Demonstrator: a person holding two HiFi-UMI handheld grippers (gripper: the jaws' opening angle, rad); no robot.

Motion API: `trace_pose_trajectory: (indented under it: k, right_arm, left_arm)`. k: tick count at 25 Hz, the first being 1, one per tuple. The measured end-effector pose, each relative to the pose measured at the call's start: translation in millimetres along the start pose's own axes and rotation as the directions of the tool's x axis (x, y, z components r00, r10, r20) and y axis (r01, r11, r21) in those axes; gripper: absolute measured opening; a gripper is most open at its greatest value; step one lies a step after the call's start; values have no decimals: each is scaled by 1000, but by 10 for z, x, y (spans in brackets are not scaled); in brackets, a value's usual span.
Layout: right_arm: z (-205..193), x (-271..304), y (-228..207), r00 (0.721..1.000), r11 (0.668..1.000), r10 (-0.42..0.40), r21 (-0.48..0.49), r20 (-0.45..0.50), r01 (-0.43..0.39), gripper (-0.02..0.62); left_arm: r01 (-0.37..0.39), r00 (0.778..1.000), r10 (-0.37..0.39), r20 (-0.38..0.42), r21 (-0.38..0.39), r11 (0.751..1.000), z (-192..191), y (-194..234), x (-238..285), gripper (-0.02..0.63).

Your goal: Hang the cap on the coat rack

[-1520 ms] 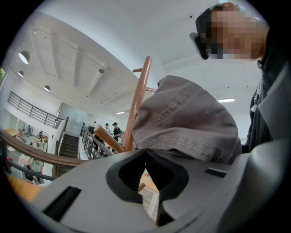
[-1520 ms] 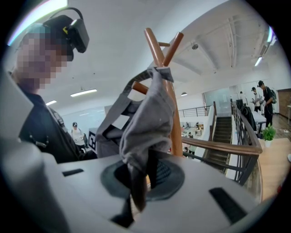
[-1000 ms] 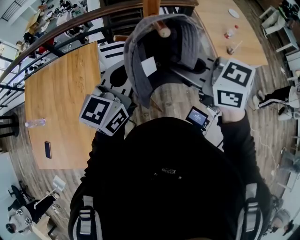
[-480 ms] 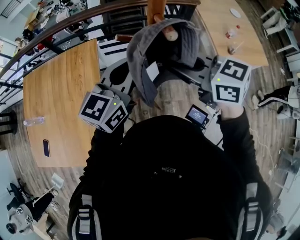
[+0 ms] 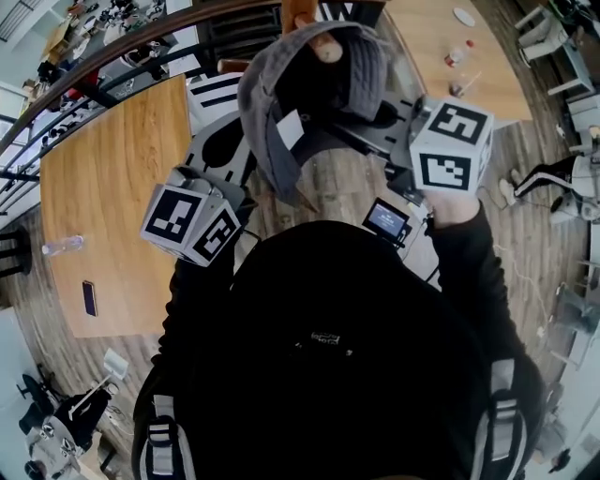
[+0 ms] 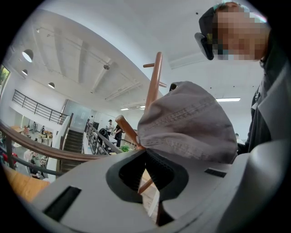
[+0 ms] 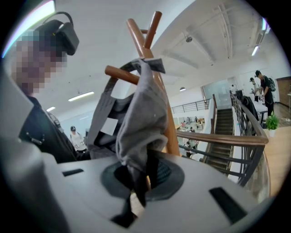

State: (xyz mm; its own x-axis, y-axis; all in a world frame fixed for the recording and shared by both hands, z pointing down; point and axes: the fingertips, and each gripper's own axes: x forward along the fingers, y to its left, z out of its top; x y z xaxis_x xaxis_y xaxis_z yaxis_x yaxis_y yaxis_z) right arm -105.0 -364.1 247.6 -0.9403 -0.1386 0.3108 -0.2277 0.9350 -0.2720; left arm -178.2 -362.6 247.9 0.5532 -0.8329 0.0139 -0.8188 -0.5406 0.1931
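A grey cap (image 5: 361, 75) is held up between both grippers against the wooden coat rack (image 5: 300, 11). A peg's rounded tip (image 5: 328, 52) shows inside the cap's hollow. My left gripper (image 5: 265, 180) is shut on the cap's brim (image 6: 191, 123), which enters its jaws from above in the left gripper view. My right gripper (image 5: 380, 127) is shut on the cap's back edge (image 7: 141, 109), and the fabric hangs bunched into its jaws. In the right gripper view a side peg (image 7: 120, 74) passes under the cap beside the rack pole (image 7: 161, 91).
A wooden table (image 5: 112, 187) at the left carries a bottle (image 5: 66, 246) and a phone (image 5: 89, 298). Another table (image 5: 441, 47) stands at the upper right. A curved railing (image 5: 112, 56) runs behind, over stairs (image 7: 227, 123). People stand far off.
The cap and both grippers have shifted a little up and left in the head view. The peg tip now sits higher inside the cap's hollow.
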Motion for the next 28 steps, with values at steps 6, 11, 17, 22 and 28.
trace_pose_trajectory:
  k: [6,11,17,22,28]
  right_arm:
    - [-239,-94,-256,1000,1000,-19,7,-10,19,14]
    - [-339,25,-241,1000,998,-25,52,5,24,14]
    - [-468,-67,-164,999,997,-35,76,12,34,14]
    - [-562,-183,-91,999,995,-40,87,16,39,14]
    - [-629,-166,-23,999,993,-28,112,28,25,14]
  left_arm:
    - [-21,1000,21,15,-9,1000,-206,-14,126,8]
    - [-37,999,36,-19,-29,999,-325,65,-57,8]
    - [-50,998,48,-35,-40,998,-401,-131,-210,8]
    - [-70,997,67,-47,-56,996,-489,-308,-315,8]
    - [-85,994,80,-70,-71,994,-628,-395,-477,8]
